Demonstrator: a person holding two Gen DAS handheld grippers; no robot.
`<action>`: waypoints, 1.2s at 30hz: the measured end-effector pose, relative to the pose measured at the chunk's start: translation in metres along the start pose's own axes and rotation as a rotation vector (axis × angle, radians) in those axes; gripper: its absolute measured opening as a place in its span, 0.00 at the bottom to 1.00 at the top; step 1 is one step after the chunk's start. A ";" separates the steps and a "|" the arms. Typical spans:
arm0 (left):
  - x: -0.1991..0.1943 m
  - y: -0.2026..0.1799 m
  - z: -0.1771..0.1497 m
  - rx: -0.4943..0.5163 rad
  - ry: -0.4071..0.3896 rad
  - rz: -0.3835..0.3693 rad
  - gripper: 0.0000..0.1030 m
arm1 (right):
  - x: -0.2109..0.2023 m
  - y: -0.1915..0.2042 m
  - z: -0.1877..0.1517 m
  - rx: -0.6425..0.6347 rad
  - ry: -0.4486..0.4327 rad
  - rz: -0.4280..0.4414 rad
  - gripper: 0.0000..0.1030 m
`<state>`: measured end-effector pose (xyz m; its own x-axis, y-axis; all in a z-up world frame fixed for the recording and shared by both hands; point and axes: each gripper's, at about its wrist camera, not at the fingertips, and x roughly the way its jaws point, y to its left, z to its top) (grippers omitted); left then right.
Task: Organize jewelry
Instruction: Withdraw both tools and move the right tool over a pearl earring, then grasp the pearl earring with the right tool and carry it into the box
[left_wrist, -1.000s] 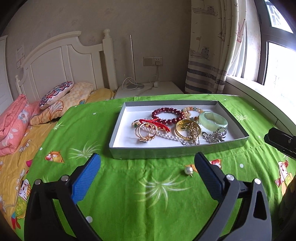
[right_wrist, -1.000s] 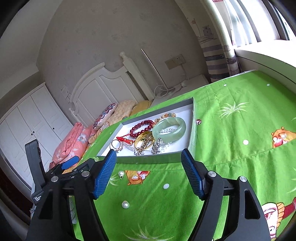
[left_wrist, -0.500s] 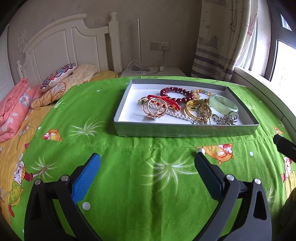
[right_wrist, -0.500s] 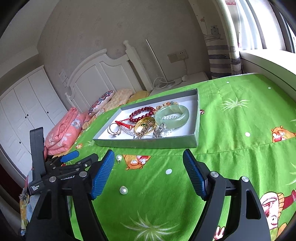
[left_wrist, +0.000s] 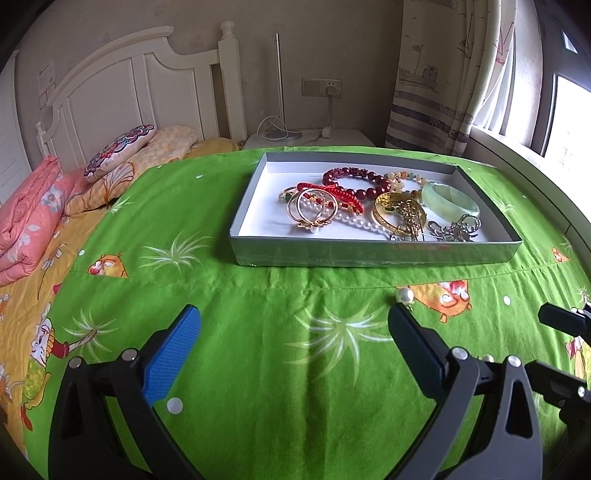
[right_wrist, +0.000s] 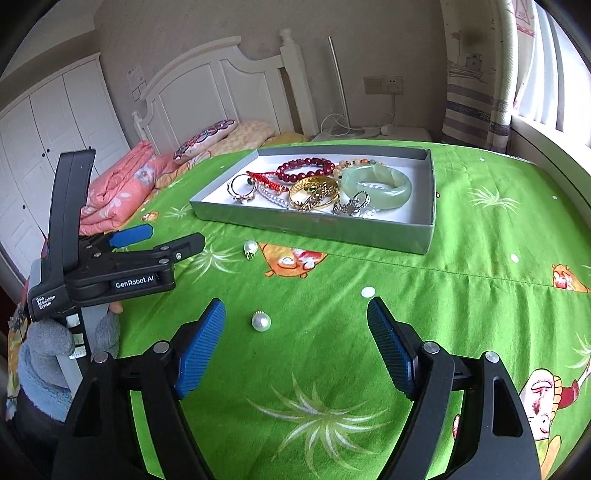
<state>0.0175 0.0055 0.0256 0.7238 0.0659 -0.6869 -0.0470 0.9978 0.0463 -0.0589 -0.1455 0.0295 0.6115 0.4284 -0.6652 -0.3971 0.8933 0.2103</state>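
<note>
tray (left_wrist: 373, 254) lies long axis crosswise; pearl (right_wrist: 261, 321) near right jaws

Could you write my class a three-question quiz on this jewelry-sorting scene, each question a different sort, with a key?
1. True or false: the jade bangle lies inside the grey tray.
2. How many loose pearl earrings lie on the green bedspread?
3. Which is empty? A) right gripper B) left gripper C) both

Key: 1 true; 2 two, the second nearer the tray; 3 C.
</note>
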 end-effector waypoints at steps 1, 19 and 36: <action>0.000 0.000 0.000 0.000 0.000 0.000 0.97 | 0.002 0.003 -0.001 -0.015 0.013 -0.006 0.74; 0.002 0.009 -0.001 -0.041 0.008 -0.013 0.97 | 0.026 0.035 -0.010 -0.192 0.134 -0.111 0.63; 0.004 0.001 -0.001 -0.003 0.018 -0.027 0.97 | 0.043 0.048 -0.001 -0.275 0.154 -0.077 0.14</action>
<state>0.0198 0.0069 0.0227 0.7122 0.0392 -0.7008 -0.0298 0.9992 0.0257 -0.0524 -0.0848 0.0104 0.5447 0.3166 -0.7765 -0.5362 0.8435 -0.0323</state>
